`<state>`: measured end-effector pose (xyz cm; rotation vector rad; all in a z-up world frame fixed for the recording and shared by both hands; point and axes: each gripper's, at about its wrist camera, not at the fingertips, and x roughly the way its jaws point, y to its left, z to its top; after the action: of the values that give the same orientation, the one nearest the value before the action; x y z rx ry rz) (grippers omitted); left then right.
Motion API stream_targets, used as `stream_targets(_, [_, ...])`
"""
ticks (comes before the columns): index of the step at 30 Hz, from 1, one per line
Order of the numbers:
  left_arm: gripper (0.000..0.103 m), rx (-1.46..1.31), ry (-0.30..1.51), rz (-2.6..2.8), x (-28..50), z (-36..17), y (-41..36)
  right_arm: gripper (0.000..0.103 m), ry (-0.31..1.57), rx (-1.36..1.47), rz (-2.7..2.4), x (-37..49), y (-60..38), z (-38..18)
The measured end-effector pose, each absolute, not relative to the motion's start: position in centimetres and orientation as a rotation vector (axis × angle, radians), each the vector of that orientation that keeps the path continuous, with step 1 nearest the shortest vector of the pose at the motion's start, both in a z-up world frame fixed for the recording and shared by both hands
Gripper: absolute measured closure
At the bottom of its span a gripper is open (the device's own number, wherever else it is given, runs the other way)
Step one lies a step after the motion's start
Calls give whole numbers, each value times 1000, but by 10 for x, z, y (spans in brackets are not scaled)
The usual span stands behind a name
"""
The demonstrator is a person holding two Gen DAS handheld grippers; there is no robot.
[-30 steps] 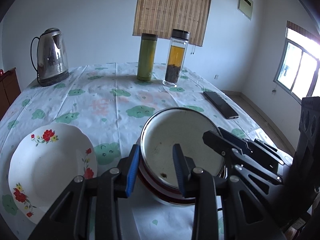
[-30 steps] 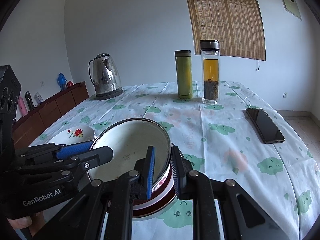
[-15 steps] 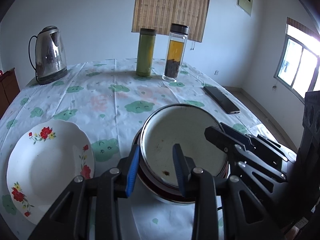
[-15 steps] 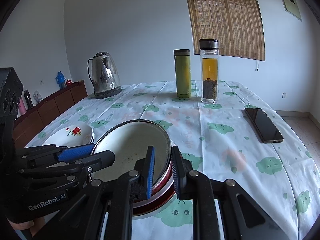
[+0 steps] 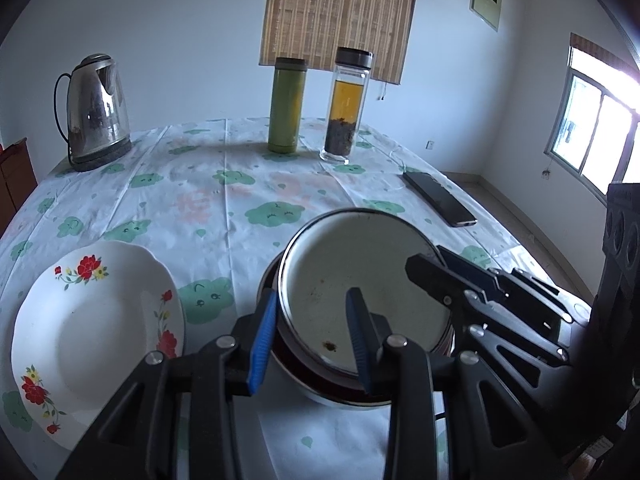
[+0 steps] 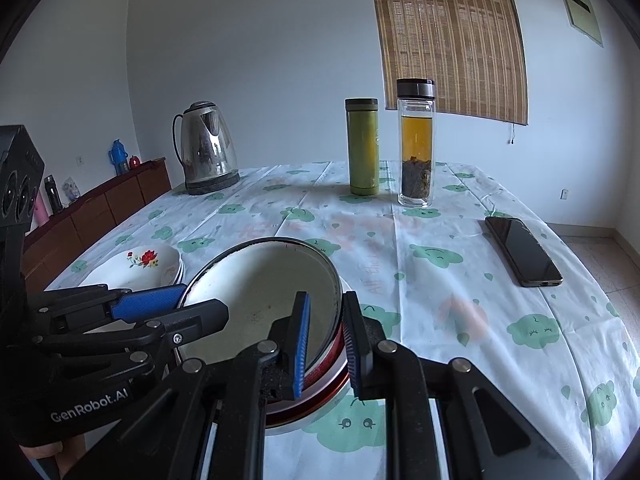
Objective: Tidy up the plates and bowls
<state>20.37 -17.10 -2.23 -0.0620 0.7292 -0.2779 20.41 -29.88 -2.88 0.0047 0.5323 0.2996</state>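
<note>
A white enamel bowl (image 5: pixel 360 272) with a dark rim sits tilted inside a red-sided bowl (image 5: pixel 320 384) near the table's front edge. My left gripper (image 5: pixel 310 344) straddles the near rim of the white bowl, its blue pads on either side. My right gripper (image 6: pixel 326 344) is shut on the right rim of the bowls (image 6: pixel 264 292). A white plate with red flowers (image 5: pixel 92 332) lies to the left; it also shows in the right wrist view (image 6: pixel 140 266).
A steel kettle (image 5: pixel 96 112) stands far left. A green flask (image 5: pixel 288 104) and a glass tea bottle (image 5: pixel 348 104) stand at the back. A black phone (image 5: pixel 440 204) lies to the right. A wooden sideboard (image 6: pixel 92 212) stands beyond the table's left side.
The white bowl has tipped up a little more within the red bowl. Both grippers keep their places on its rim.
</note>
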Motion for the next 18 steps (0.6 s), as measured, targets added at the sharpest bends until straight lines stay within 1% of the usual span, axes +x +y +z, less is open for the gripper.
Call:
stream_targets(9, [70,-64,730,-281,204,-22,-171,84,527,-5,298,203,-297,-29])
stream_targets(14, [68,-62,733,-282,204,-22,-172,82,525,-8,301,202,-297,-29])
stream_targets(16, [65,-64,735,-290,204,-23,-171,82,523,-7,304,202,-297,-29])
stream_targets(18, [65,-63,736,-291,204,-23,-172,82,522,-8,306,202,-297,-29])
